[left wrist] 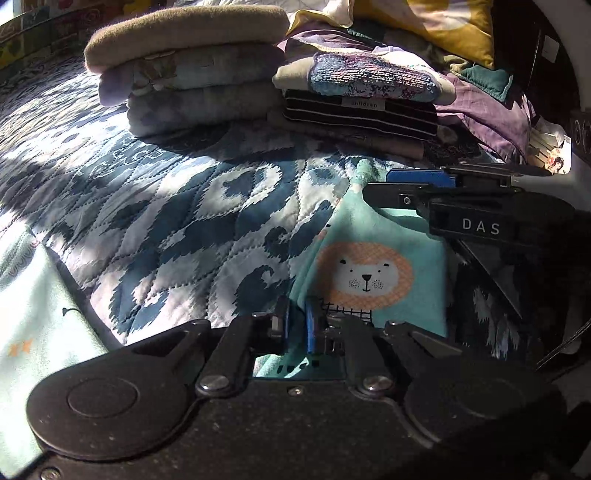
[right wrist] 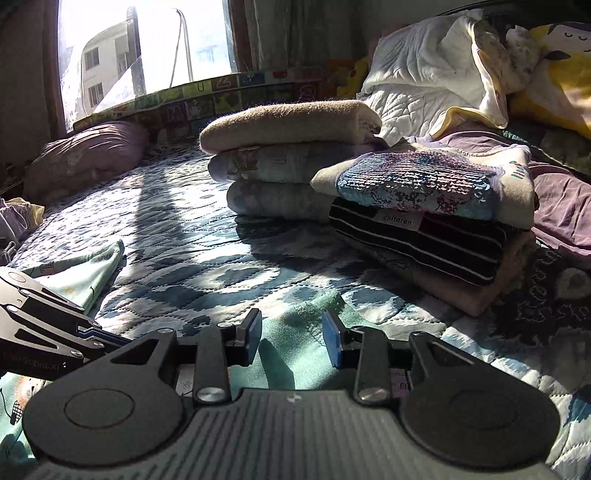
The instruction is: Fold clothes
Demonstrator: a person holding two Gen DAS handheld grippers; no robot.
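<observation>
The left claw pinches the mint lion garment to lift its edge for a fold; the right claw, spread, hovers over its far part, ready to grip.

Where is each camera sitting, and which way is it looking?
Left wrist: rides the left gripper, looking along its nearly closed fingers, which pinch the mint lion garment on the quilt; the right gripper shows at right.
Right wrist: rides the right gripper, fingers apart over mint cloth, facing the window; the left gripper shows at left.
Shared: both see the folded stacks, tan-topped and sequinned.
</observation>
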